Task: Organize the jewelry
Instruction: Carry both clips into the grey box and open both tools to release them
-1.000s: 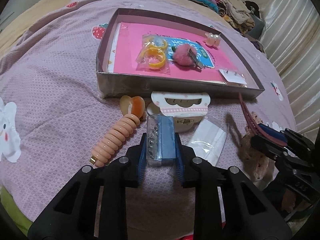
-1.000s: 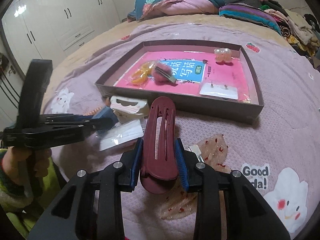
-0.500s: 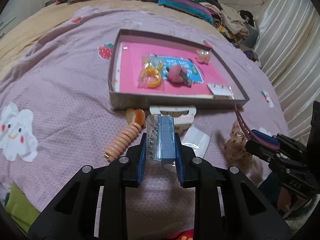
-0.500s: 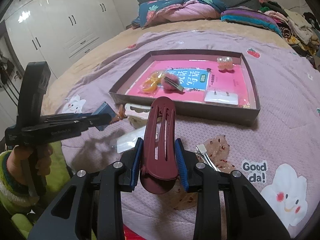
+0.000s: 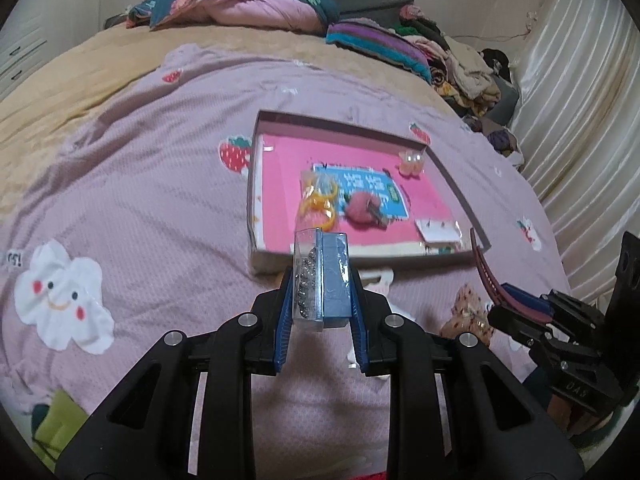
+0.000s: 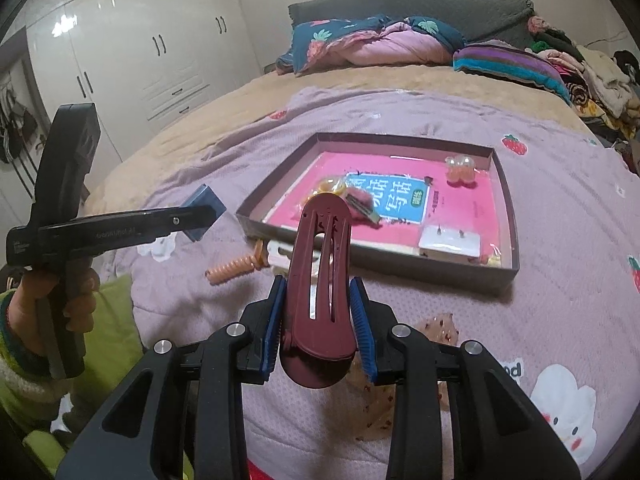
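My left gripper [image 5: 320,312] is shut on a small clear-and-blue jewelry box [image 5: 322,280] with silver pieces inside, held above the purple bedspread short of the tray. My right gripper [image 6: 320,320] is shut on a dark red hair clip [image 6: 322,272], also raised above the bed. The shallow brown tray [image 5: 256,176] with a pink liner holds yellow rings in a bag [image 5: 318,202], a pink pompom clip [image 5: 362,208], a peach bow [image 5: 412,160] and an earring card [image 5: 438,232]. In the right wrist view the left gripper [image 6: 200,216] shows at the left with the blue box.
On the bedspread near the tray's front wall [image 6: 360,256] lie a peach spiral hair tie [image 6: 234,270], a white claw clip [image 6: 280,258] and a speckled clear pouch [image 6: 436,328]. Folded bedding and clothes [image 5: 420,56] pile at the bed's far end. Wardrobes [image 6: 132,60] stand at the left.
Both grippers have risen with their items still held. The tray and loose pieces now look smaller and farther below, and more of the bed's far end shows.
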`<act>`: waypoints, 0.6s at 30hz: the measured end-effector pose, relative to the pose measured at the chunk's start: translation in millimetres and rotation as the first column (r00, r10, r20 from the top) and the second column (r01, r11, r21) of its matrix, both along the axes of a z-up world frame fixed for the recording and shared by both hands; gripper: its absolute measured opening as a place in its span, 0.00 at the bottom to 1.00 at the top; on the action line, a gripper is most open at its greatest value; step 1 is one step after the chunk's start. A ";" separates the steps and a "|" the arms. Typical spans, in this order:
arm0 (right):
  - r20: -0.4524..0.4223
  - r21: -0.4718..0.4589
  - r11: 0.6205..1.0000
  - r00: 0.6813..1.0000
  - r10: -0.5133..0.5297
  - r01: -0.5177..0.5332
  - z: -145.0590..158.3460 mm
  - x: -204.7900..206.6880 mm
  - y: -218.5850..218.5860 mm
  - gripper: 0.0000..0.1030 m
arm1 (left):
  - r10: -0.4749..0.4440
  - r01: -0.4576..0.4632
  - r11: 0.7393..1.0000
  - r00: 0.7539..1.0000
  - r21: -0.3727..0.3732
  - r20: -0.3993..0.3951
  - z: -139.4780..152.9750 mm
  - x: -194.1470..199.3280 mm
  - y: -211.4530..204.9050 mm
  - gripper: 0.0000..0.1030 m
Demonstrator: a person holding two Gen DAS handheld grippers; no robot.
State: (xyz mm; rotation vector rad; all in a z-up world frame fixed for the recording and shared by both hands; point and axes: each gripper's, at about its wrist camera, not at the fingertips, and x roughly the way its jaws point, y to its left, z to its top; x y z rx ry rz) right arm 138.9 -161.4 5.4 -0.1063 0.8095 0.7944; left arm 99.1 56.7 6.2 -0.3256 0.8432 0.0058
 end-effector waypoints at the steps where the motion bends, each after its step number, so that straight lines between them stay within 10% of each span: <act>1: 0.000 0.003 1.000 1.000 -0.002 0.002 1.2 1.3 0.4 0.30 | 0.000 0.000 1.000 1.000 0.001 0.006 1.9 1.3 0.2 0.17; 18: 0.041 0.074 0.994 0.995 -0.089 0.086 31.3 41.4 -20.9 0.30 | -0.057 0.057 0.998 0.998 0.015 0.038 19.8 42.3 -21.4 0.17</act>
